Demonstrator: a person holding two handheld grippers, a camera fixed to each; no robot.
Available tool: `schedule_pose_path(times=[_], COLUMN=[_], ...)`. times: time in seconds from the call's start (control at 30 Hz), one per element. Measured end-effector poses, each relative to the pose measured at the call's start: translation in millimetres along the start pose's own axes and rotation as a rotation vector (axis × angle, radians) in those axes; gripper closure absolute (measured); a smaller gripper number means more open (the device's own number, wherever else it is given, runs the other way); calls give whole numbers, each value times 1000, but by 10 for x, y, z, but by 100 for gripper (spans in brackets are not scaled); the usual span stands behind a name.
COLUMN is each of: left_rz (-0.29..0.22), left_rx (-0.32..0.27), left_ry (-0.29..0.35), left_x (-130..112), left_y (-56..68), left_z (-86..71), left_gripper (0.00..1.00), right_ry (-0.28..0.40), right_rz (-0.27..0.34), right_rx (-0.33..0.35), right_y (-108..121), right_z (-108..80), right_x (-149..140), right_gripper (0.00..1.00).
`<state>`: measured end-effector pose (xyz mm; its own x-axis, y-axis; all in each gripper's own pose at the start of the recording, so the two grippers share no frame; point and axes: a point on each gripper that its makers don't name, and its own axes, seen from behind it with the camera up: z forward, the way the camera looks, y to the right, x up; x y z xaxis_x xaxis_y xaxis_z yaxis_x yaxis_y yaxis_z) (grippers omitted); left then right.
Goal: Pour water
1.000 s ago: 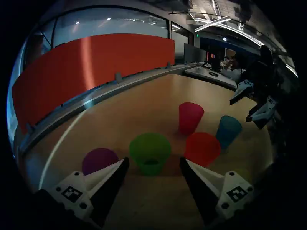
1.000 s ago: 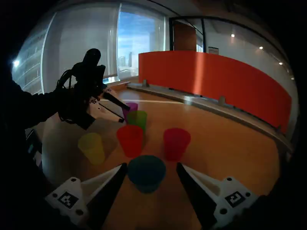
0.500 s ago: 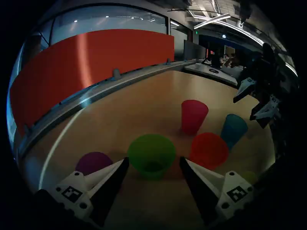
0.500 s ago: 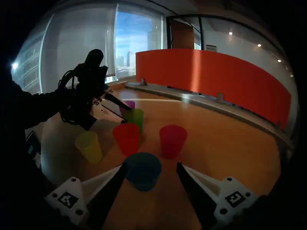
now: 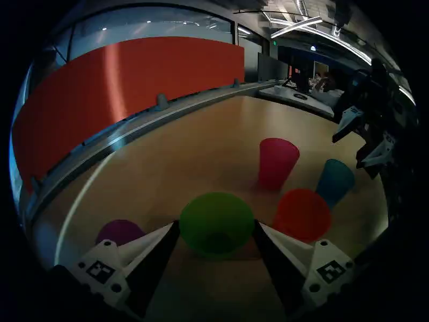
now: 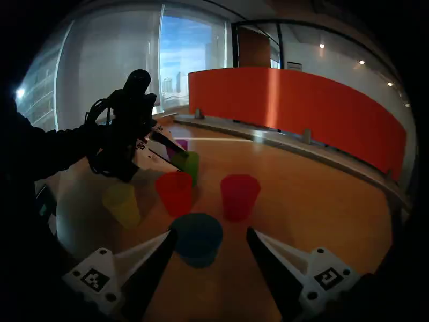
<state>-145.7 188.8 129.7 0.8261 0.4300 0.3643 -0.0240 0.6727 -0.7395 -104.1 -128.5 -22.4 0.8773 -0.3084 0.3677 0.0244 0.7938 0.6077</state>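
Note:
Several plastic cups stand on the wooden table [image 5: 177,150]. In the left gripper view the green cup [image 5: 217,224] sits between the tips of my open left gripper [image 5: 214,224], its sides close to both fingers. Around it are a purple cup [image 5: 119,232], a red cup [image 5: 302,213], a pink cup [image 5: 277,162] and a teal cup [image 5: 335,181]. In the right gripper view my open right gripper [image 6: 211,231] has the teal cup [image 6: 197,239] just ahead, nearer its left finger. The left gripper [image 6: 163,150] reaches around the green cup [image 6: 189,165].
A yellow cup [image 6: 122,204] stands near the table's edge, with the red cup [image 6: 174,192] and pink cup [image 6: 239,196] beside it. An orange partition [image 5: 123,80] runs along the table's far side. The right gripper [image 5: 367,142] hovers beyond the teal cup.
My left gripper has moved forward, so the green cup now lies between its fingertips. The right gripper has shifted slightly, and the teal cup sits further left in its view.

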Motion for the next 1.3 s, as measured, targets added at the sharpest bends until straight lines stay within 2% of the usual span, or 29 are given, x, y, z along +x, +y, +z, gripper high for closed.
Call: schedule_pose_path(times=[0.13, 0.27, 0.6, 1.07, 1.3], left_rz=[-1, 7, 25, -21, -10], left_rx=[4, 13, 33, 23, 23], left_ry=[-2, -10, 4, 46, 54], left_x=[-3, -29, -2, 118, 156], left_y=[-4, -8, -41, -18, 17], left_z=[15, 30, 9, -210, -304], left_gripper=[3, 12, 13, 13, 13], right_ry=[0, 3, -1, -10, -22], right_rz=[2, 7, 3, 4, -4], right_rx=[-1, 2, 6, 17, 22], right_y=[8, 8, -3, -99, -163], right_z=[-1, 4, 9, 57, 67], right_x=[0, 5, -10, -81, -153], right_gripper=[0, 1, 0, 1, 1])
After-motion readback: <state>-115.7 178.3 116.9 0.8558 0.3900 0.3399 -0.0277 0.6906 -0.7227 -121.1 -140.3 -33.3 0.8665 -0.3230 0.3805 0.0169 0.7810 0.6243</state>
